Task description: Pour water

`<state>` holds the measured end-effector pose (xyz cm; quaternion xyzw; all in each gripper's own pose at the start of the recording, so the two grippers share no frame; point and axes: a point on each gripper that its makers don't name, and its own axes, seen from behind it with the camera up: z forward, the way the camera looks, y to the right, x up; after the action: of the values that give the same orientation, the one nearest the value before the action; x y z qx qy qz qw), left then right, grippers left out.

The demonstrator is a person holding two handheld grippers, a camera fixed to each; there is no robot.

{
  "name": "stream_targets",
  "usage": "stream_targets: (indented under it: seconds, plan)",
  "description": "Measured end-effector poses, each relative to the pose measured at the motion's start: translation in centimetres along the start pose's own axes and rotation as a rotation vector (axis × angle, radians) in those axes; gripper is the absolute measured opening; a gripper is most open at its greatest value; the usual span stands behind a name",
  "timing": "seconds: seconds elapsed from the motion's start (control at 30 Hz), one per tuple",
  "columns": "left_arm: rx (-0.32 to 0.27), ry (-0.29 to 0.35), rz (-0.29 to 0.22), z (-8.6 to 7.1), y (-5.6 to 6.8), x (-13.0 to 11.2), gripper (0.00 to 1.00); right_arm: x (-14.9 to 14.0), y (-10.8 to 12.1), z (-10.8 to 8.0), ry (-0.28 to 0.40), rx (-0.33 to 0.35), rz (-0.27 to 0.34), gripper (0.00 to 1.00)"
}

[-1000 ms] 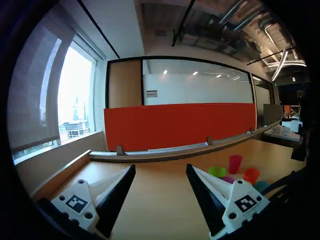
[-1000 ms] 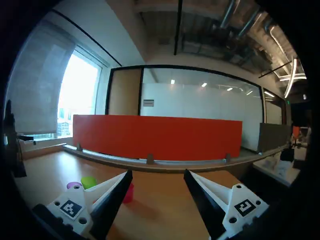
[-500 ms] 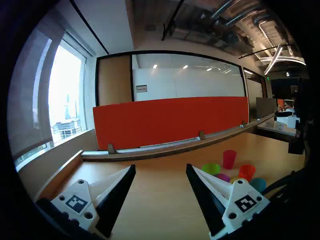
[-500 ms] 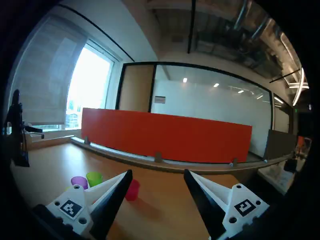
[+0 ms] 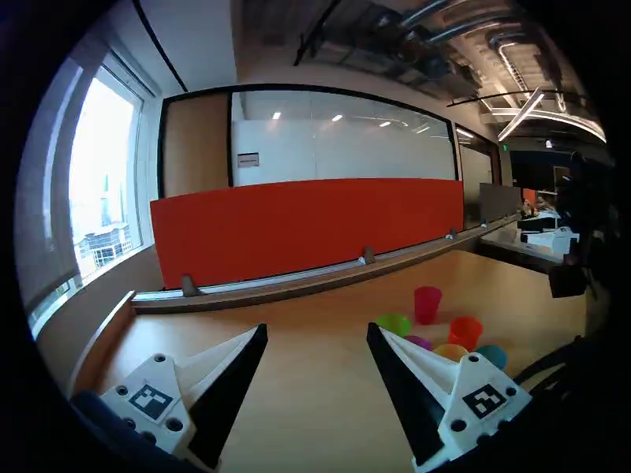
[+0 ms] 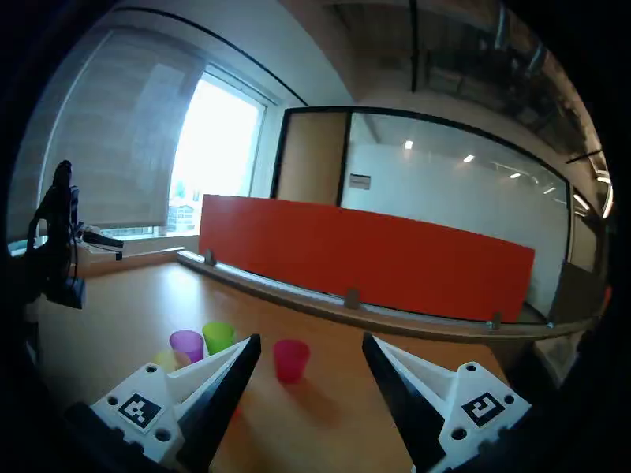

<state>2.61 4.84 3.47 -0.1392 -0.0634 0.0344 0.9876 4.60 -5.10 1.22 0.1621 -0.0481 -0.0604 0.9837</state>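
1. My left gripper (image 5: 314, 374) is spread wide with nothing between its fingers, and it hangs over the wooden table (image 5: 315, 430).
2. My right gripper (image 6: 310, 378) is spread just as wide and holds nothing. The table (image 6: 118, 303) lies under it.
3. In the left gripper view, the cups stand in a tight group on the table, ahead of me and off to the right. The pink cup (image 5: 427, 303) is farthest back, with the green cup (image 5: 393, 323) and the orange cup (image 5: 464, 332) nearer. The purple cup (image 5: 417, 342), yellow cup (image 5: 449, 351) and teal cup (image 5: 491, 355) sit partly behind my finger.
4. In the right gripper view, the pink cup (image 6: 291, 360) stands upright just ahead of the gap between my fingers. The green cup (image 6: 218, 337) and purple cup (image 6: 187, 345) stand side by side to its left. The yellow cup (image 6: 166, 360) is half hidden behind my finger.
5. An orange divider panel (image 5: 308, 225) (image 6: 371, 260) runs along the table's far edge, with a glass wall (image 5: 339, 146) behind it.
6. A bright window (image 5: 98, 209) (image 6: 213, 158) lies to the left.
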Motion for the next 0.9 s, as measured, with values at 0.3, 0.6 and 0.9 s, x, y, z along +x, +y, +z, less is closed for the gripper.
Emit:
stream_targets:
  seconds: [0.3, 0.6, 0.9]
  plan:
    - [-0.086, -0.014, 0.004, 0.8, 1.3, 0.6, 0.94, -1.8, -3.5, -0.4, -0.086, 0.204, -0.066, 1.0]
    - [-0.172, -0.057, 0.025, 1.3, 2.9, 0.7, 0.94, -2.2, -5.9, -0.9, -0.136, 0.365, -0.101, 1.0]
    - [-0.274, -0.097, 0.068, 1.3, 4.4, 0.3, 0.94, -2.2, -7.0, -1.2, -0.172, 0.464, -0.114, 1.0]
